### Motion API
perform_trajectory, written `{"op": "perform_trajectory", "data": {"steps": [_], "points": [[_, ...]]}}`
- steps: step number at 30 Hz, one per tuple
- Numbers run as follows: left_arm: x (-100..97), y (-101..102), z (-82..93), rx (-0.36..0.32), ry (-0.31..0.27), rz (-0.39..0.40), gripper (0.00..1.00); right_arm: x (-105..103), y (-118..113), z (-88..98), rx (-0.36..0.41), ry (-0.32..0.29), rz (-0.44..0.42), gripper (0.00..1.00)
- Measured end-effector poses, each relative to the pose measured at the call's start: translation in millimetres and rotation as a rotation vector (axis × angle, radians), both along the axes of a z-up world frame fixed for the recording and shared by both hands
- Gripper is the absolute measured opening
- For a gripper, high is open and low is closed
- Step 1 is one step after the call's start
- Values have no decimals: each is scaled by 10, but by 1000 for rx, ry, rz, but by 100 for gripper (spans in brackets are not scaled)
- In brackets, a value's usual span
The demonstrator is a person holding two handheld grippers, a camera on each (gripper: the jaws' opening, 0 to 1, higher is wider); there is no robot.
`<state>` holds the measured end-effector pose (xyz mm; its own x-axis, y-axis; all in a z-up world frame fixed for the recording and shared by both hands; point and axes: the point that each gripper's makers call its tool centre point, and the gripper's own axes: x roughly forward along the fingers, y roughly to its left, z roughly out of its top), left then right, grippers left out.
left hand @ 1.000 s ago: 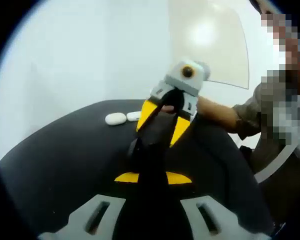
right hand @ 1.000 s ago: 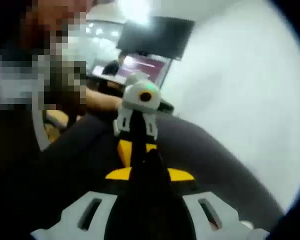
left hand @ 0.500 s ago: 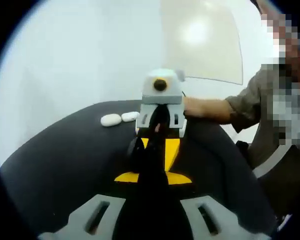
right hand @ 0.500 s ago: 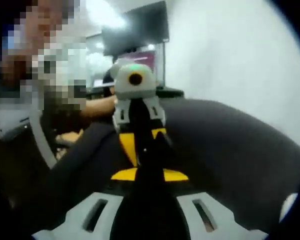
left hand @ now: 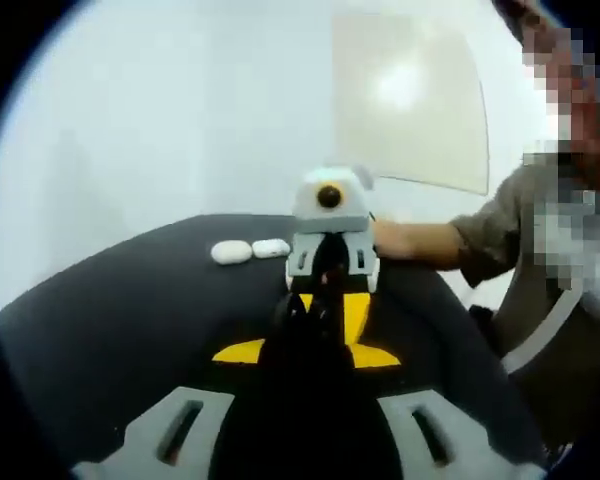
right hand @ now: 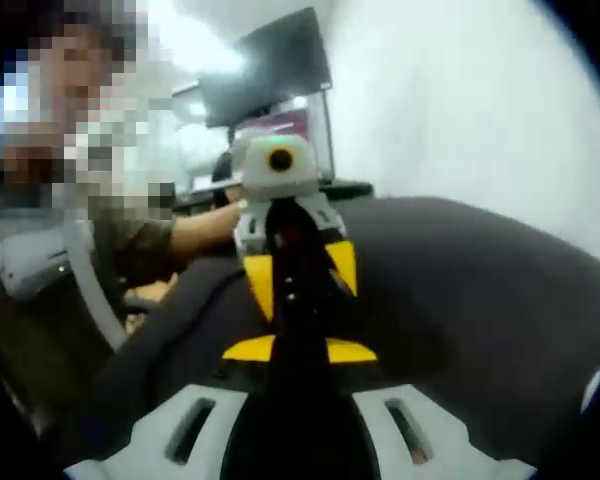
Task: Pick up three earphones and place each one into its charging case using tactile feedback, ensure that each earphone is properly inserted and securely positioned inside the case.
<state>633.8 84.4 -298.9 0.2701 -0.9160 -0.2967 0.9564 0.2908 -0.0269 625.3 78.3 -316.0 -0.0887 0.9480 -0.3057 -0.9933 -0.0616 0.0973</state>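
Observation:
In the left gripper view my left gripper [left hand: 305,306] rises as one black mass with its jaws together, yellow patches at either side. My right gripper [left hand: 328,278] faces it head-on, tip to tip, over the black table [left hand: 130,310]. In the right gripper view my right gripper [right hand: 292,296] also has its jaws together, and the left gripper [right hand: 280,215] stands straight in front with its yellow jaws either side of my tips. Whatever lies between the tips is lost in the dark. Two white charging cases [left hand: 231,252] [left hand: 271,247] lie side by side on the far part of the table.
A person's sleeve and forearm [left hand: 430,240] reach in from the right behind the right gripper. A dark monitor [right hand: 265,70] hangs on the wall beyond the table. Part of a white thing [right hand: 592,386] shows at the table's right edge. A pale wall [left hand: 160,120] stands behind the table.
The right gripper has turned from a tilt to face the left one straight on, and both stay tip to tip. The left gripper looks larger in the right gripper view. Both cameras have shifted.

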Motion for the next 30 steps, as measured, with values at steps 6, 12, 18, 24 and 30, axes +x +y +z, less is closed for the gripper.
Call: {"op": "perform_trajectory", "data": {"steps": [6,12,18,24,30], "points": [[-11,-24,21,17,-77,-13,26,11,-12,-3,-7,50,-7,18],[-7,-31,74,48,-211,-16,26,23,-13,2,-6,91,-22,18],[-9,-21,129,43,-257,-12,18,45,-14,5,-7,126,-35,18],[10,36,166,37,-260,-19,15,35,-15,43,4,133,-43,18],[50,76,169,25,-232,8,21,43,-21,55,5,149,-45,18]]}}
